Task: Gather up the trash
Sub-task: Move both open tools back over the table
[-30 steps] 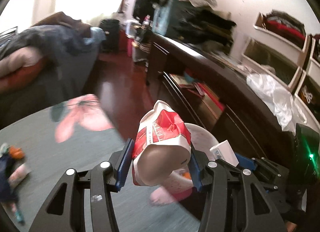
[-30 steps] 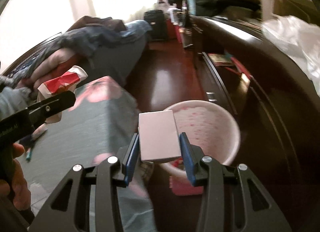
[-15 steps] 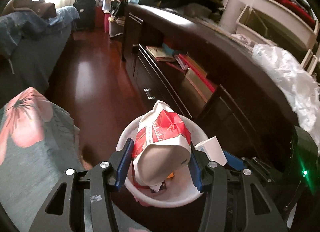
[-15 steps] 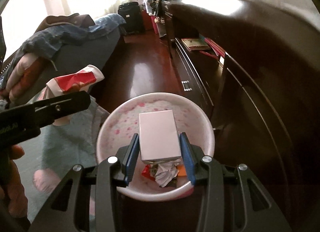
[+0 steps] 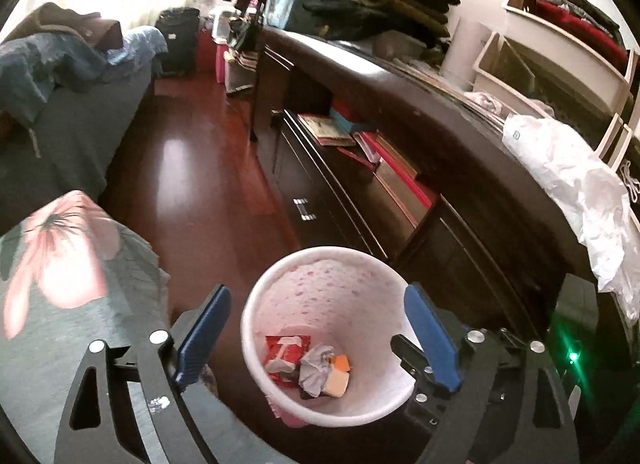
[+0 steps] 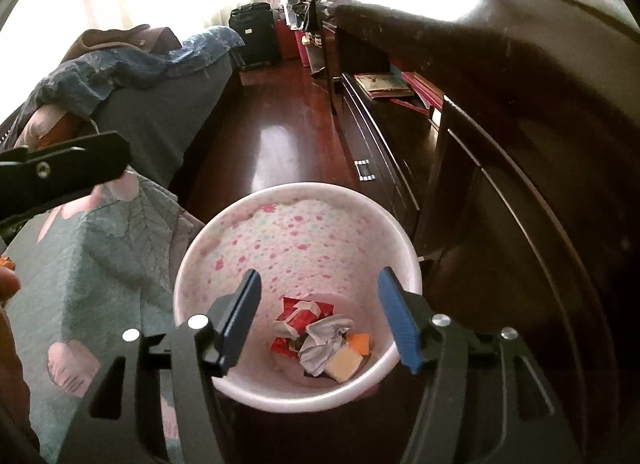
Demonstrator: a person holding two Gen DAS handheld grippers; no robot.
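Note:
A white bin with pink speckles [image 5: 256, 304] [image 6: 296, 200] stands on the floor beside the bed. Inside lie a red and white wrapper [image 5: 286, 348] [image 6: 304, 310], crumpled paper [image 5: 316, 368] [image 6: 324, 344] and a pale box [image 6: 344, 362]. My left gripper [image 5: 316, 338] hangs over the bin, open and empty. My right gripper [image 6: 318, 318] is also over the bin, open and empty. Part of the left gripper [image 6: 60, 168] shows at the left of the right wrist view.
A dark wooden dresser [image 5: 400, 112] [image 6: 520, 104] with books on its shelf runs along the right. A bed with a grey flowered cover [image 5: 60, 264] [image 6: 100, 264] is on the left. Red wooden floor [image 5: 192, 168] lies between. A white plastic bag [image 5: 568, 168] sits on the dresser.
Both grippers have opened over the bin. The red and white wrapper left the left gripper and the pale box left the right gripper; both now lie in the bin.

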